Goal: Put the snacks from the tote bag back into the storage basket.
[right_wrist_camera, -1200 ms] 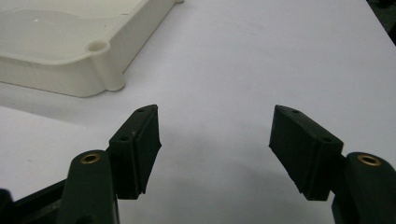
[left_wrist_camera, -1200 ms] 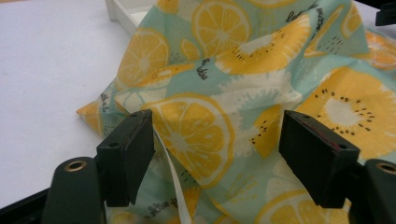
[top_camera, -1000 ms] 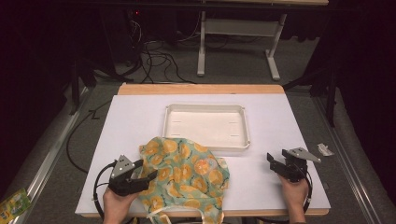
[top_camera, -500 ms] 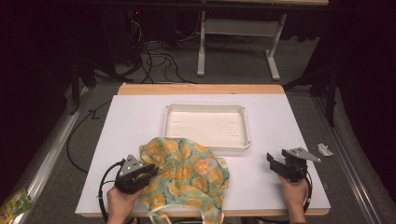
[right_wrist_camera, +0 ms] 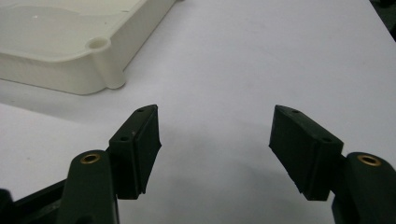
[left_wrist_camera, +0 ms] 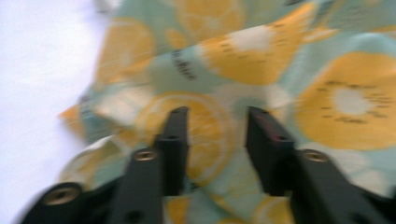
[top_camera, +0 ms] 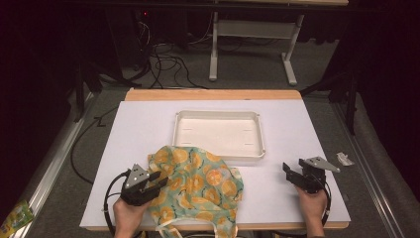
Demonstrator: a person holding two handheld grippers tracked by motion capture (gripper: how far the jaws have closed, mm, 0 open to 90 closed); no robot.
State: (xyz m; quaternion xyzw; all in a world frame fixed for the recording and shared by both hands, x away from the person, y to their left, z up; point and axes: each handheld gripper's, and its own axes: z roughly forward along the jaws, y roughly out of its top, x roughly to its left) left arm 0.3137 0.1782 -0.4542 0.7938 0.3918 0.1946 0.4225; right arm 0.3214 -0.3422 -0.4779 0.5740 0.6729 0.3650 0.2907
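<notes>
Fabric printed with orange slices, the cloth bag (top_camera: 198,186), lies directly under and ahead of the left gripper (left_wrist_camera: 215,126), whose jaws have just been opening, parted over a fold without pinching it. Its long axis runs from handles at the table's near edge toward the tray (top_camera: 218,115). The right gripper (right_wrist_camera: 215,140) stands released, well apart.

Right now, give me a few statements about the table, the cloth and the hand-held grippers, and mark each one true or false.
1. The patterned cloth lies inside the white tray. False: it lies on the table in front of the tray.
2. The left hand-held gripper is over the cloth. True.
3. The right hand-held gripper grips the tray. False: its jaws are open over bare table.
4. The tray is empty. True.
</notes>
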